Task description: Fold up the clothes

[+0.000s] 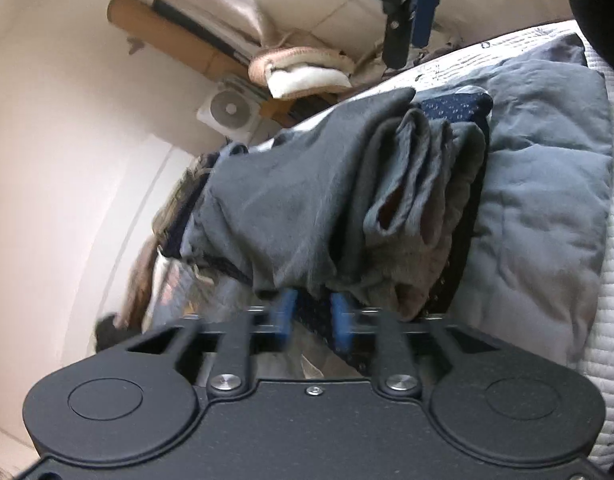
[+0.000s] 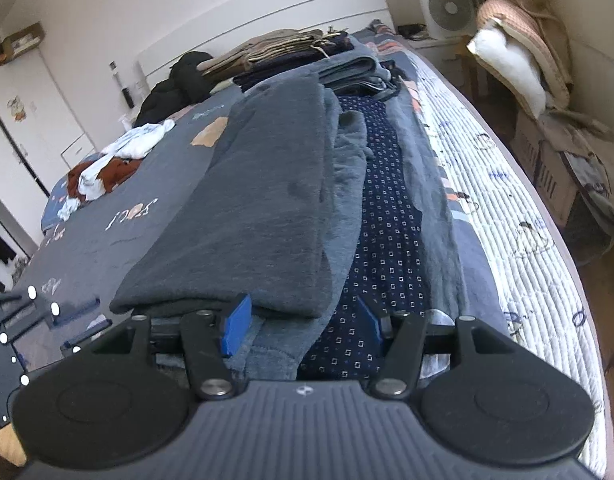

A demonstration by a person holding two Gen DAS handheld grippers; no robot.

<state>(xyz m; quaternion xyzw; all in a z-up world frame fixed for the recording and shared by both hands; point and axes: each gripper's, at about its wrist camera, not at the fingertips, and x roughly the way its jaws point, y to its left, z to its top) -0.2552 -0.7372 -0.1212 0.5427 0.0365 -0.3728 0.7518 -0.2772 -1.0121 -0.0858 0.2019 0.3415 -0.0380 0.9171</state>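
Straddling folded grey sweatshirt (image 2: 267,200) edges on bed (image 2: 507,200), left tool (image 1: 311,316) and right tool (image 2: 303,328), grips unclear.

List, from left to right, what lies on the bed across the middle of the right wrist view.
Rust-and-white clothes heap → folded grey sweatshirt → navy dotted fabric → white quilted bedspread.
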